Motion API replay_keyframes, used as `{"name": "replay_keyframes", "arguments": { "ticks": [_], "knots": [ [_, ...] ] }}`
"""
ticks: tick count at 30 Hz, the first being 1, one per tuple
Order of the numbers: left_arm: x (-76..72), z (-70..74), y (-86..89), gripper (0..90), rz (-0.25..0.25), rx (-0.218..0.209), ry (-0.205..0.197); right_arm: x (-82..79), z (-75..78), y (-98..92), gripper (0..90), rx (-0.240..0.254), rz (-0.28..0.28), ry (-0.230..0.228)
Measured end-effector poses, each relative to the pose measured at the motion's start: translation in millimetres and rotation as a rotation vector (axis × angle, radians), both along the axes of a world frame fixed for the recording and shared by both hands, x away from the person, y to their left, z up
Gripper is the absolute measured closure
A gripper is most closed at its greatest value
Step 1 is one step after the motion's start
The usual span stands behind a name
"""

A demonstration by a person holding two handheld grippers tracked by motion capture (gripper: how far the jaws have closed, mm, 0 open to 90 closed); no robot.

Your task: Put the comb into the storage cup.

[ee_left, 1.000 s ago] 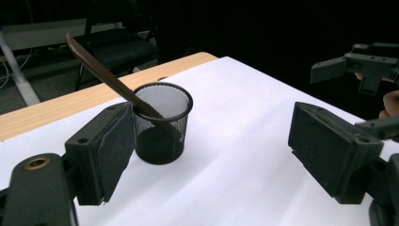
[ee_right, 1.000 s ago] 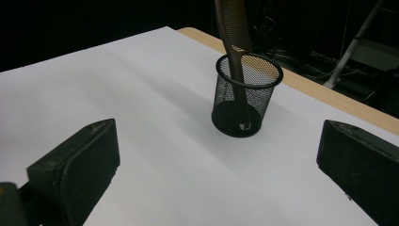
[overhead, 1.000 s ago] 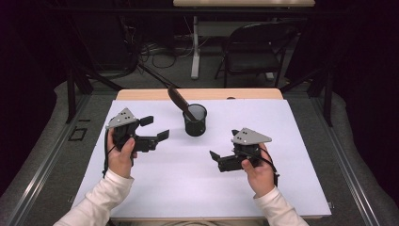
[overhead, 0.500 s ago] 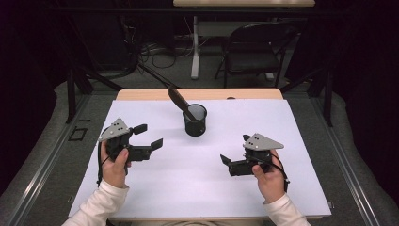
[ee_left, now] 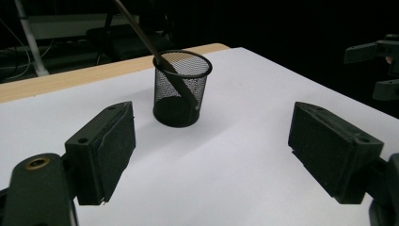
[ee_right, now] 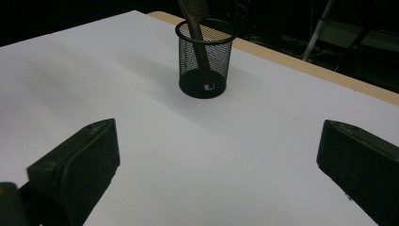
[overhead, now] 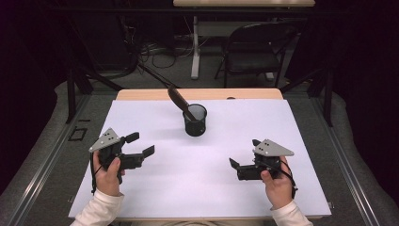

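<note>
On the left, the left hand-held gripper point(overhead: 141, 145) hangs just over the white counter point(overhead: 155, 193) with its jaws spread wide and nothing between them. It is aimed inward at the mesh cup point(overhead: 195, 120), as if lining up an approach. That cup stands upright toward the far middle of the counter, well apart from both tools. A dark, long-handled brush point(overhead: 179, 100) leans in it — foot down in the cup, long axis tilted up toward the far left, propped on the rim. To the right, the right hand-held gripper point(overhead: 237, 162) is equally wide and empty, facing the cup too.
</note>
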State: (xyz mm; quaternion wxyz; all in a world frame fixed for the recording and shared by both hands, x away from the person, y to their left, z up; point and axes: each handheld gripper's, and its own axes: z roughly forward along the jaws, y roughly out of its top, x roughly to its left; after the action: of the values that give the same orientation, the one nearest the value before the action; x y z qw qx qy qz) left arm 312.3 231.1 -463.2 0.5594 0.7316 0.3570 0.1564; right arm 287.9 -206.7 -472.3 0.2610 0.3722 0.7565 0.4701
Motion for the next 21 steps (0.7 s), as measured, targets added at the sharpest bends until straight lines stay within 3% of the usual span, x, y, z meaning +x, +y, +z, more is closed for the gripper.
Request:
{"name": "replay_keyframes", "arguments": {
  "ticks": [13, 21],
  "knots": [
    [-6.6, -28.7, 12.7, 15.8, 0.015, -0.024, 0.000, -2.0, -17.1, -21.1, 0.0, 0.012, -0.072, 0.013],
    [-6.5, -38.1, 18.7, 15.8, 0.033, -0.033, 0.001, 0.5, -27.5, -31.0, 0.0, 0.023, -0.104, 0.019]
  ]
}}
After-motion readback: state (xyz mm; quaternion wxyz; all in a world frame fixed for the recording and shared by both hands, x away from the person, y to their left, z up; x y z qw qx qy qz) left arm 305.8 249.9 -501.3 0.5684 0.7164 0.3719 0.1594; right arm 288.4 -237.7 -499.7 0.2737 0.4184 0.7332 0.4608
